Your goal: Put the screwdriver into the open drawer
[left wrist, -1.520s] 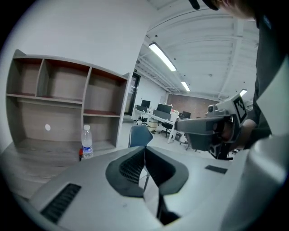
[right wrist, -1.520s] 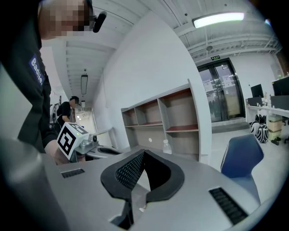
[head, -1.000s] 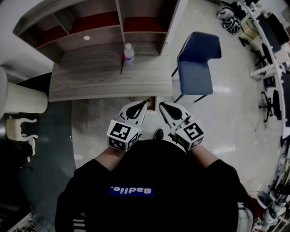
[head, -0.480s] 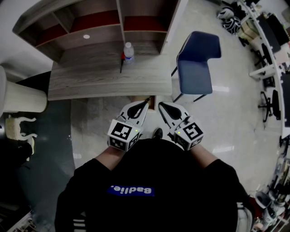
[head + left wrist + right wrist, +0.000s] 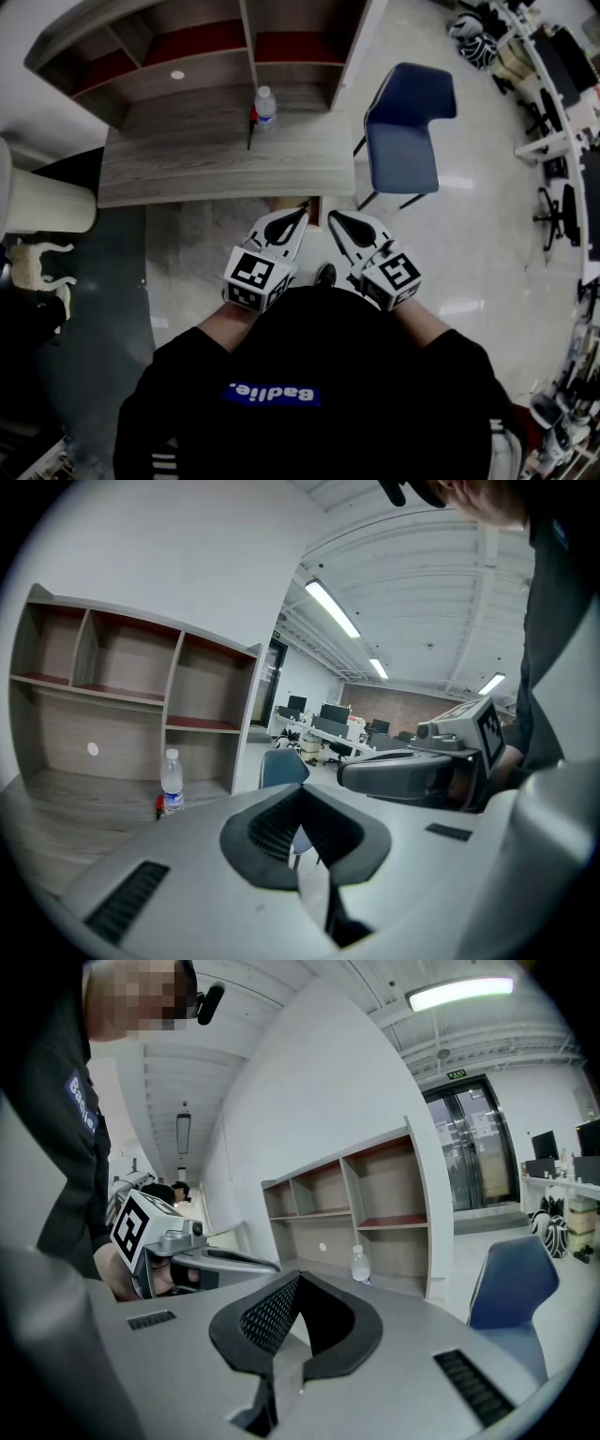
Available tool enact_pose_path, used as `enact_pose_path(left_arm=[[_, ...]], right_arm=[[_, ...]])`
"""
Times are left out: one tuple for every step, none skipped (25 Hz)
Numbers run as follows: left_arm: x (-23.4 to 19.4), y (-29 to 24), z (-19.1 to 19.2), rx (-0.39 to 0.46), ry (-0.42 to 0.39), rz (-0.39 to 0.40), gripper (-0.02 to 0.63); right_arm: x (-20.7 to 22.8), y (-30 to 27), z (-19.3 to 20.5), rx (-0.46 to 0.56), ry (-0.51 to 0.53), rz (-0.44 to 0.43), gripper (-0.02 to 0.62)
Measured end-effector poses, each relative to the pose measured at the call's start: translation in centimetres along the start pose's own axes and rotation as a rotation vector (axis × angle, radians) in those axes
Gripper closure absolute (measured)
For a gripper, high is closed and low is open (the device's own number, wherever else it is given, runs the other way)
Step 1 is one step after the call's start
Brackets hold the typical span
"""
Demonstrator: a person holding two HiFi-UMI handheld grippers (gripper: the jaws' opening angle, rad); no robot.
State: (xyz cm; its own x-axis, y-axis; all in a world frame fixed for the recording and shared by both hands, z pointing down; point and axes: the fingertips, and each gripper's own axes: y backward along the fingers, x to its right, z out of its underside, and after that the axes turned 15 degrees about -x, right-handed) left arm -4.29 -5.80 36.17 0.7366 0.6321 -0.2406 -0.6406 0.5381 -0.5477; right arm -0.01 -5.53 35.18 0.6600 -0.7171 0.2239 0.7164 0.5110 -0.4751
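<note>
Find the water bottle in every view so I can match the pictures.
Head view: water bottle, upper part, slightly left of centre.
Left gripper view: water bottle, left side, below mid-height.
Right gripper view: water bottle, slightly right of centre.
Shared landmark: blue chair, right of the water bottle in all three.

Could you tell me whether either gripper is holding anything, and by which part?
Nothing is held: the left gripper and right gripper are both shut and empty; the screwdriver lies on the desk by the bottle.
</note>
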Motion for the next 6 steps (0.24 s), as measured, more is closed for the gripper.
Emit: enact_pose_path(left_arm=[[0.0,0.01,-0.06,0.003,0.001,-0.001,0.603],[0.02,0.03,-0.14,0.006,0.003,-0.001,0.603],[0.05,0.05,-0.21,0.007,0.005,-0.001,0.603],[0.08,0.06,-0.23,0.007,0.004,-0.001,0.603],[0.11,0.04,-0.19,0.005,0.001,-0.001,0.603],[0.15,0.01,-0.13,0.003,-0.003,0.0,0.603]], right_arm=[[-0.02,-0.01,-0.01,0.001,0.001,0.0,0.566],[-0.03,-0.01,-0.01,0.001,-0.001,0.0,0.566],[-0.03,0.0,0.02,0.002,-0.006,0.0,0.566],[-0.03,0.03,0.05,0.002,-0.011,0.001,0.566],[-0.04,0.06,0.08,0.001,-0.013,0.002,0.566],[-0.04,0.09,0.1,0.0,-0.014,0.002,0.566]])
